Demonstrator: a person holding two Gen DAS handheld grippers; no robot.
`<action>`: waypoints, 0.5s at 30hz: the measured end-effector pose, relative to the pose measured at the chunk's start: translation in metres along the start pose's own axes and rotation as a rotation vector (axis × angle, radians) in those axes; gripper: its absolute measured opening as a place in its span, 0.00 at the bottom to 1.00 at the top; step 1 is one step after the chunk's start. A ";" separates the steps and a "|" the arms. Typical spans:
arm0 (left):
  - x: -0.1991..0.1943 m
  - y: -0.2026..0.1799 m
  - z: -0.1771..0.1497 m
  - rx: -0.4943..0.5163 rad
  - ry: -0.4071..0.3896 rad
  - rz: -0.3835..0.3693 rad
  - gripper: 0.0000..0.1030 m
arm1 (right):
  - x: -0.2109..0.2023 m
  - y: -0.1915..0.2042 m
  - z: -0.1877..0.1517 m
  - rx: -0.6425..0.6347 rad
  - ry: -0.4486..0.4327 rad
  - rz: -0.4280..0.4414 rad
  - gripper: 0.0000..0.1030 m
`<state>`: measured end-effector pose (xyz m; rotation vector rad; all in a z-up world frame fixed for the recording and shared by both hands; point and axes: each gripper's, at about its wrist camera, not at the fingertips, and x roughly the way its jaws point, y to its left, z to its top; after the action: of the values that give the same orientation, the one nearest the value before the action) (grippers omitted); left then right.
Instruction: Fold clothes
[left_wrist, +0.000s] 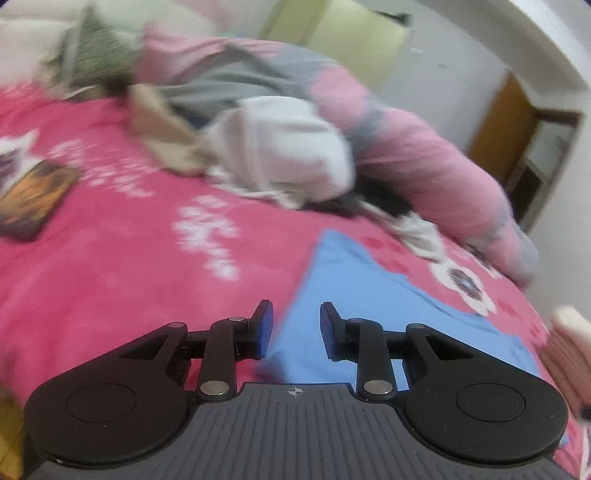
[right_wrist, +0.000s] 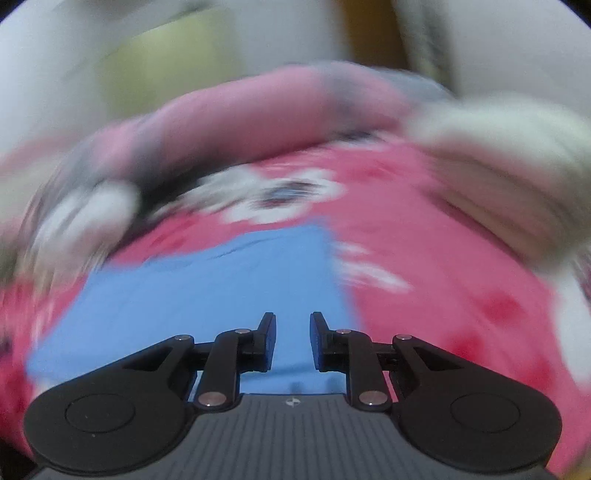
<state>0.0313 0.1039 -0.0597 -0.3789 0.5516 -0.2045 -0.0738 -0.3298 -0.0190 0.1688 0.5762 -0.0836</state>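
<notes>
I have both grippers above the bed with nothing in either one. In the left wrist view my left gripper (left_wrist: 296, 328) has its jaws a little apart, and only air shows between the blue pads, with the blue garment (left_wrist: 369, 306) lying flat on the pink bedsheet (left_wrist: 122, 266) beyond them, filling the lower right of the frame. In the right wrist view my right gripper (right_wrist: 293, 341) stands the same way, jaws slightly parted and empty, and the same blue garment (right_wrist: 207, 280) spreads from the lower left to the centre of the frame, its far edge running roughly straight across the middle. That view is heavily smeared, so I cannot make out seams or a collar. I judge that a fold on this piece has just been laid down and let go, because the cloth lies smooth with clean edges and neither gripper is touching it. Toward the top of the left view a heap of unfolded clothes (left_wrist: 280, 147), white, grey and tan, rests against a pink and grey duvet (left_wrist: 424, 147), and a dark orange book or box (left_wrist: 33, 199) sits at the left edge. The next move, as I see it, calls for widening both jaws, bringing each down onto a corner of the garment's near edge, pinching only the layers I mean to lift, and carrying them across evenly so the fold lands square.
</notes>
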 end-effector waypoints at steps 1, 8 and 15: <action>0.005 -0.009 -0.002 0.026 0.009 -0.025 0.27 | 0.010 0.022 -0.004 -0.101 0.004 0.013 0.19; 0.041 -0.003 -0.024 0.034 0.137 0.031 0.25 | 0.029 0.014 -0.041 -0.280 0.126 -0.159 0.15; 0.032 0.010 -0.021 0.004 0.138 -0.005 0.26 | -0.004 -0.010 -0.021 -0.184 0.127 -0.262 0.17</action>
<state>0.0477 0.0978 -0.0956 -0.3637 0.6861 -0.2383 -0.0901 -0.3356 -0.0357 -0.0821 0.7276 -0.2737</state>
